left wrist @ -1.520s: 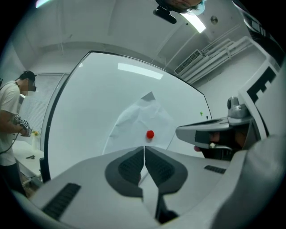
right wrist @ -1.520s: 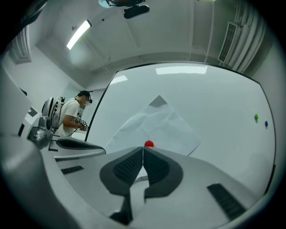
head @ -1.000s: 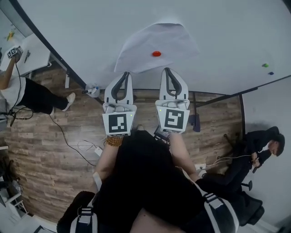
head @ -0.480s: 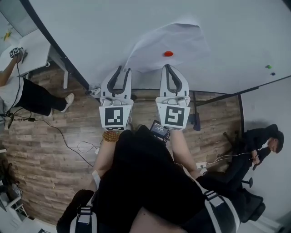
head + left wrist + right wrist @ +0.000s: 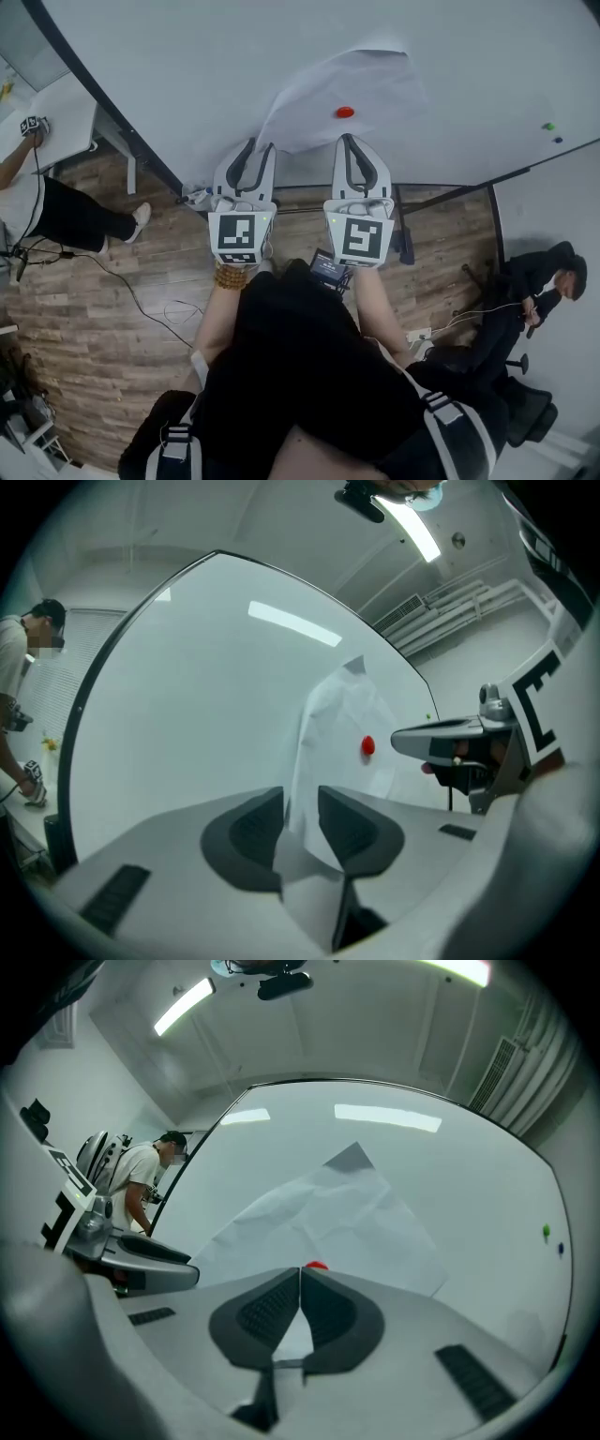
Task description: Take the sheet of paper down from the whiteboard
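One open, one closed

Both my grippers point level at the whiteboard [image 5: 187, 56], side by side in the middle of the head view. My left gripper [image 5: 300, 803] has just been opening its fingers. They stand apart now, with the lower left corner of the paper [image 5: 366, 80] showing in the gap and neither pad pressing on it. My right gripper [image 5: 300, 1274] has its fingers closed tight together, tips just under the red magnet [image 5: 345, 112]. I cannot tell whether they nip the paper's edge.

That magnet pins the paper to the board, above centre of the head view. The sheet is creased, its left side bulges off the surface and its top corner is folded over. At the far right of the board sit a green dot [image 5: 547, 126] and a blue dot [image 5: 559, 140], well apart from the paper.
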